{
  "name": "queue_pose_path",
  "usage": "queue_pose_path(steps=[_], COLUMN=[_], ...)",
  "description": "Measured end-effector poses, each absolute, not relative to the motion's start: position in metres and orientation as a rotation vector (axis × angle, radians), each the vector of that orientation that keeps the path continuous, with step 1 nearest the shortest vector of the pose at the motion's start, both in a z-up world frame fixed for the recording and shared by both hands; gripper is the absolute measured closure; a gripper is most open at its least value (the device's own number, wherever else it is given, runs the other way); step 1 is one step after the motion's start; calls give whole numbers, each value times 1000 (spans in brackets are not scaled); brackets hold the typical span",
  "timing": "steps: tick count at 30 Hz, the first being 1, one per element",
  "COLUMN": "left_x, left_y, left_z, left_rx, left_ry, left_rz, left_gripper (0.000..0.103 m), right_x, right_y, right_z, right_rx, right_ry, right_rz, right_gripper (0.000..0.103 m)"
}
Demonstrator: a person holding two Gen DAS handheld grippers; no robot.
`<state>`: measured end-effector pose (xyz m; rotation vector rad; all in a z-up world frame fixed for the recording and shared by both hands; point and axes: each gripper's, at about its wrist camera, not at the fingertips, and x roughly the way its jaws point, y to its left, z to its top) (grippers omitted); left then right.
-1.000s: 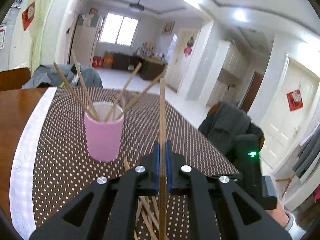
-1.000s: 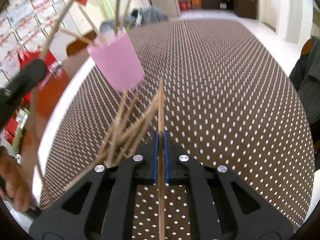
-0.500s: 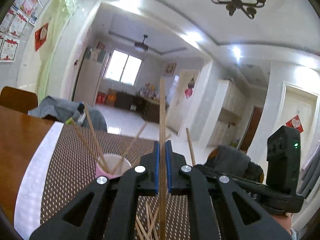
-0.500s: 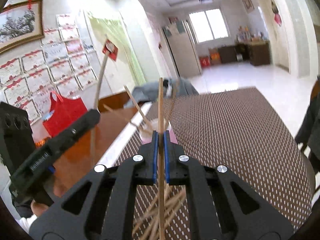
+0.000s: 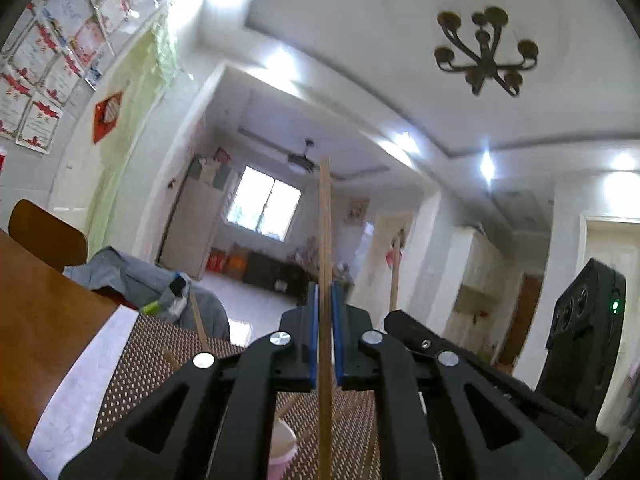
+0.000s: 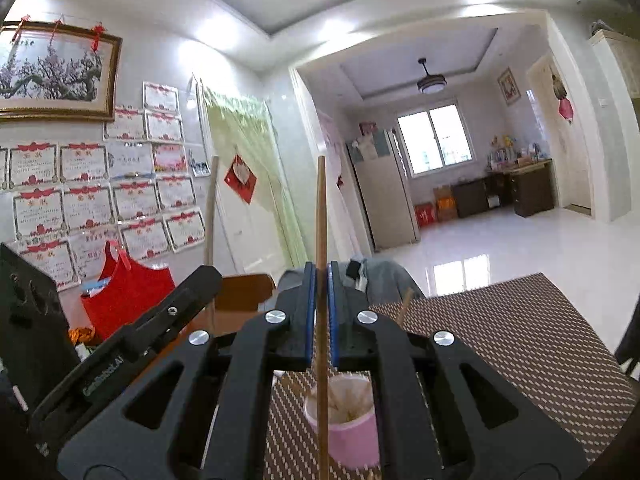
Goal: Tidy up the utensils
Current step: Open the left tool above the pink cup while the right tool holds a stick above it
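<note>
Left gripper clamped on one wooden chopstick, stick upright between the blue pads. Right gripper same – clenched on its own chopstick, also vertical. Below the right jaws sits the pink cup on the brown dotted placemat, several chopsticks already standing in it – both held sticks are above the cup, not in it. Wooden table edge beyond the mat, chair with grey clothing behind.
</note>
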<state>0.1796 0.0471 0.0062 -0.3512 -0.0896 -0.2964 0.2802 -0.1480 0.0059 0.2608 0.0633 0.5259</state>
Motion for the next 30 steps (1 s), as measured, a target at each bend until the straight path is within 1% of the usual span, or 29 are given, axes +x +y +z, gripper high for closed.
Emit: queue_pose_path(steps=[7, 15, 27, 30], left_x=[205, 220, 239, 242], left_y=[46, 39, 38, 40], left_z=[-7, -14, -27, -28], left_rx=[-333, -269, -245, -251], left_ry=[-226, -290, -274, -233], left_rz=[-218, -168, -126, -138], left_gripper=[97, 97, 96, 96], right_x=[312, 332, 334, 333], right_y=[-140, -146, -139, -138], right_z=[-11, -20, -25, -25], right_rx=[287, 326, 306, 304], right_ry=[-22, -51, -65, -61], right_rz=[509, 504, 519, 526], right_gripper=[97, 97, 97, 97])
